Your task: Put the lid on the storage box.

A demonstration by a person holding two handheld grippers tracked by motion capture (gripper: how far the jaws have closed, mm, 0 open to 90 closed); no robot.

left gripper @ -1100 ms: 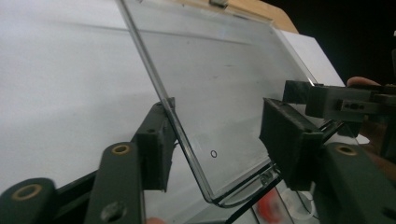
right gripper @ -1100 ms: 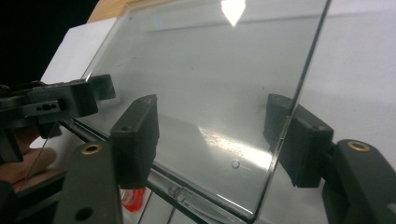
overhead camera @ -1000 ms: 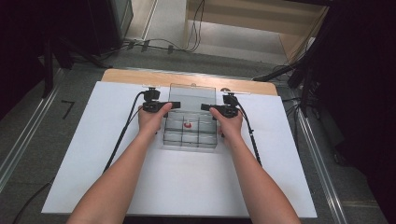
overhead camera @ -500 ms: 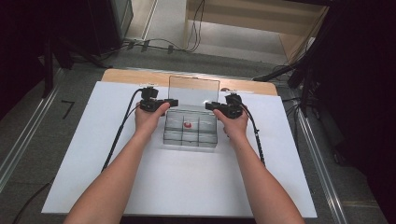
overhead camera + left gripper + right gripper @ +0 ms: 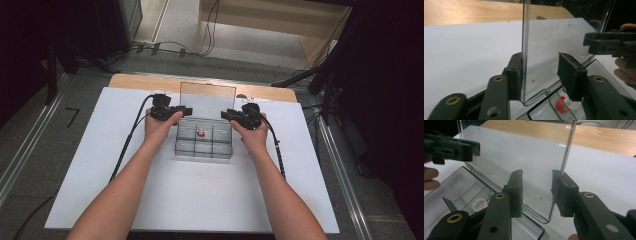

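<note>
We straddle the raised clear lid of the compartment box on the white table; left gripper has just reopened, right gripper closing, neither clamping the lid's edge.

Left gripper and right gripper held level near table's far edge, jaws pointed inward at each other, parted; left jaws just opened further, right's closed further.

This looks like a lab or test room. A wooden table wears a big white sheet. Cables lie on the grey floor, with metal rails beside.
</note>
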